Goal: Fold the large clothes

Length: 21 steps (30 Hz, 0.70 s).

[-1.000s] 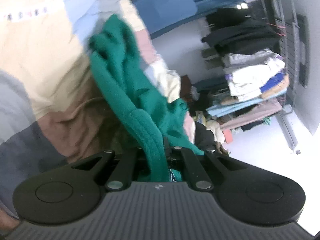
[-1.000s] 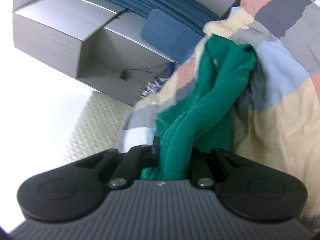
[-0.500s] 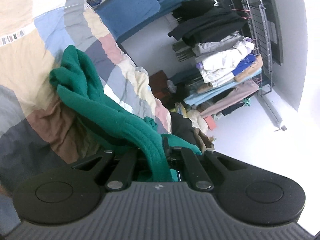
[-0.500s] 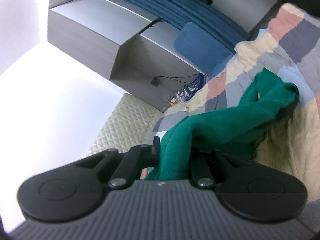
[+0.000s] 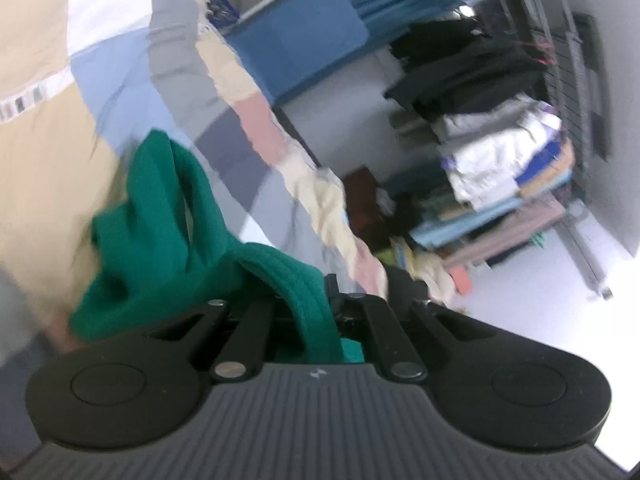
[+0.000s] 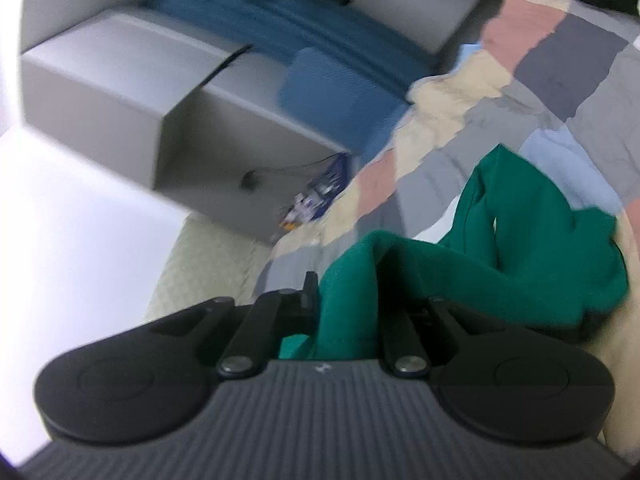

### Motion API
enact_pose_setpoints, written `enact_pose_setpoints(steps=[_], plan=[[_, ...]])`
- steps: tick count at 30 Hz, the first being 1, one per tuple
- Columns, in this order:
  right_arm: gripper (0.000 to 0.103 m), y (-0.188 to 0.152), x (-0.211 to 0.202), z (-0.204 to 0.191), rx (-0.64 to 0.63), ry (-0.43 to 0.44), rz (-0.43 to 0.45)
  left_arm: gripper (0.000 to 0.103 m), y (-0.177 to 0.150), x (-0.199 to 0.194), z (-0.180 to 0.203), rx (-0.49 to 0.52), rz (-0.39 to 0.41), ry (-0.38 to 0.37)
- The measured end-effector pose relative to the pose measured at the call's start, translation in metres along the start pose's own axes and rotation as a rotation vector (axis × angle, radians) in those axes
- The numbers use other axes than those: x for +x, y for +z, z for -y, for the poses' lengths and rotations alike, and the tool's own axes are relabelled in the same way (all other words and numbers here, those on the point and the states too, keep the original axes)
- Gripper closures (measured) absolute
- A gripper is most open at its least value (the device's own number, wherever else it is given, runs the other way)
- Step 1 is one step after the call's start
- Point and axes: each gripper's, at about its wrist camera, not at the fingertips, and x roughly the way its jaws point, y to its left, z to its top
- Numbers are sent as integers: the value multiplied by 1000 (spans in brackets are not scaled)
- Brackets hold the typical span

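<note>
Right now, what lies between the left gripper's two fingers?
A thick ribbed band of the green garment runs through the left gripper, pinched there, as the left wrist view shows; nothing else sits between.

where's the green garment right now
The green garment is gripped in both claws, bunched low in the left wrist and right wrist views, hanging just over the patchwork quilt.

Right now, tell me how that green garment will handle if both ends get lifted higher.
The green garment is probably floppy: it sags and bunches between the left hand-held gripper and the right hand-held gripper. Its thick ribbed edge suggests some weight. With the right jaws opening, that end might slip onto the patchwork quilt.
</note>
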Motion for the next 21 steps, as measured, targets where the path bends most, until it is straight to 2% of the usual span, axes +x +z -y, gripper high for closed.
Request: enact_pose_setpoints(steps=[5,11,16,21], plan=[[88,34,72,37,121,-122,39,97,46,84,-7,39,22,128],[88,50,139,102,224,-254,27,97,72,178,-46,46,-29,220],[88,58,172,143,249,-292,0,95,88,237,-90,14,-65,225],[88,64,198,164,266,-298,-15,94,91,269,-115,16,-96,232]])
